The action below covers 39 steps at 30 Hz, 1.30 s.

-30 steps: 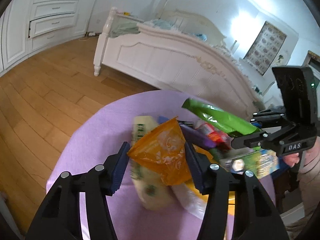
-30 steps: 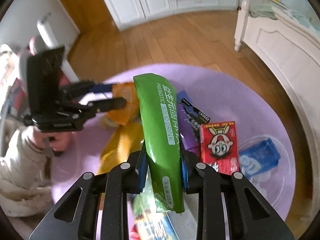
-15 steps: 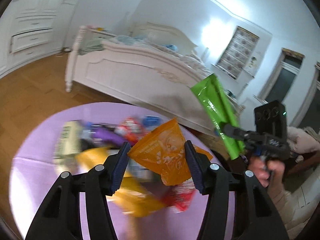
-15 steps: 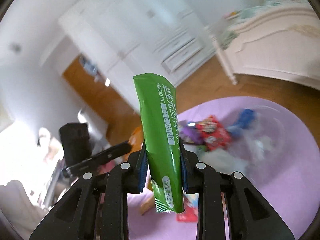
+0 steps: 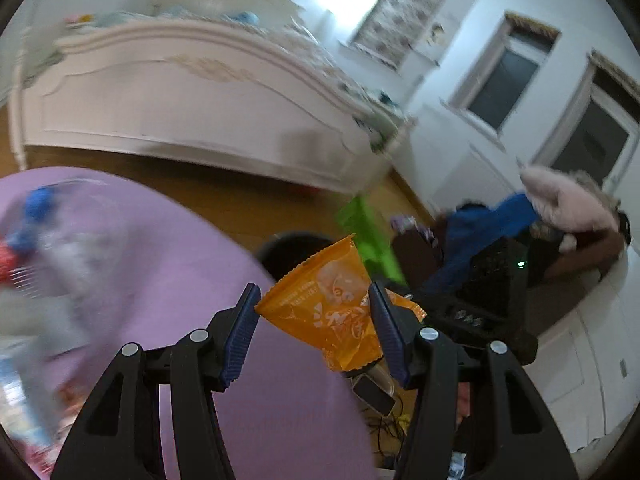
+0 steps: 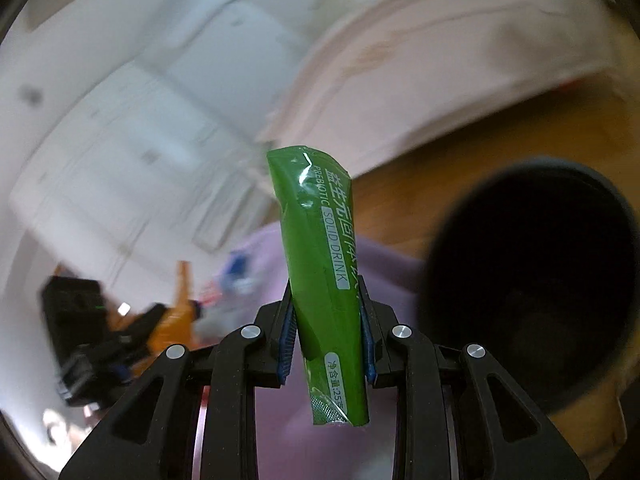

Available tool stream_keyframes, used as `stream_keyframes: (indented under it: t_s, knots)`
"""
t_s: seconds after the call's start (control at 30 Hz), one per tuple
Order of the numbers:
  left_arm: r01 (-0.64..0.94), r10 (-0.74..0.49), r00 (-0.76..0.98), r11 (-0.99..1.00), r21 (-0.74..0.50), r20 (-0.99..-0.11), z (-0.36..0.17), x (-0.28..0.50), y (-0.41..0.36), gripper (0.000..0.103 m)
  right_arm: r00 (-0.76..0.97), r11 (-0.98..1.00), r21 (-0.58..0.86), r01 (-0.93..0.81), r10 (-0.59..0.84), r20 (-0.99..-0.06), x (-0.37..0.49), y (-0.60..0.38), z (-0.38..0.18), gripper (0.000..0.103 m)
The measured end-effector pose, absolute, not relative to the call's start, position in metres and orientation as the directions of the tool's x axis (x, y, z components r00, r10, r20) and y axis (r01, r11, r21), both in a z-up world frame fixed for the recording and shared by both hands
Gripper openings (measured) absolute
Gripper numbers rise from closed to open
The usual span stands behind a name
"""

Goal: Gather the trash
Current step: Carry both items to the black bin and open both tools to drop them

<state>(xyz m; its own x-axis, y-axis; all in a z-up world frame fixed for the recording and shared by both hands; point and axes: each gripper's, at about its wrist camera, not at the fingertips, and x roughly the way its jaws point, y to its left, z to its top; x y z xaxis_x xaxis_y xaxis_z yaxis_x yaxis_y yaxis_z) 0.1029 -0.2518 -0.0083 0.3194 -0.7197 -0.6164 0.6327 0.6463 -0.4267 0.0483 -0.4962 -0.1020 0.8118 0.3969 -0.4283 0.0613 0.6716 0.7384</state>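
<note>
Left gripper: jaws about half apart, pads pressing an orange wrapper that points up to 12 o'clock.
Right gripper: clamped tight on a green sachet, upright.
Bin: dark, open-mouthed, at 3 o'clock of the sachet, on the wood floor.
Rug: purple, under both grippers; blurred litter at 9 o'clock.
Bed: white, beyond the rug.

My left gripper pinches an orange wrapper between its blue pads, above the edge of the purple rug. Just past it I see a blurred green packet over a dark bin, with the white bed behind.
</note>
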Motion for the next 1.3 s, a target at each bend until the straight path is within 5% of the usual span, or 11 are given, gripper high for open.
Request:
stream_keyframes:
  t_s: [0.27, 0.63, 0.73, 0.8, 0.87, 1.27, 1.3]
  knots:
    - [0.654, -0.66, 0.244, 0.653, -0.382, -0.711, -0.042, 0.125, -0.326, 0.055, 0.792, 0.626, 0.752, 0.207, 0.344, -0.504, 0.041, -0.536, -0.175, 0.027]
    - [0.659, -0.584, 0.221, 0.68, -0.322, -0.781, -0.068, 0.127, -0.36, 0.058, 0.779, 0.623, 0.745, 0.239, 0.335, -0.53, 0.028, -0.543, -0.196, 0.027]
    - [0.658, -0.563, 0.241, 0.693, -0.293, -0.79, -0.068, 0.126, -0.361, 0.062, 0.78, 0.619, 0.744, 0.25, 0.326, -0.534, 0.029, -0.542, -0.193, 0.05]
    - [0.659, -0.564, 0.24, 0.693, -0.294, -0.79, -0.068, 0.126, -0.36, 0.069, 0.786, 0.613, 0.749, 0.251, 0.323, -0.527, 0.026, -0.543, -0.193, 0.056]
    - [0.658, -0.567, 0.263, 0.697, -0.285, -0.78, -0.063, 0.125, -0.358, 0.082, 0.786, 0.622, 0.74, 0.254, 0.313, -0.533, 0.018, -0.541, -0.191, 0.056]
    - [0.64, -0.607, 0.323, 0.705, -0.306, -0.726, -0.033, 0.101, -0.31, 0.082, 0.797, 0.704, 0.685, 0.187, 0.299, -0.525, 0.016, -0.507, -0.146, 0.056]
    - [0.631, -0.61, 0.334, 0.711, -0.311, -0.718, -0.029, 0.098, -0.3, 0.083, 0.798, 0.709, 0.683, 0.176, 0.303, -0.521, 0.017, -0.503, -0.14, 0.064]
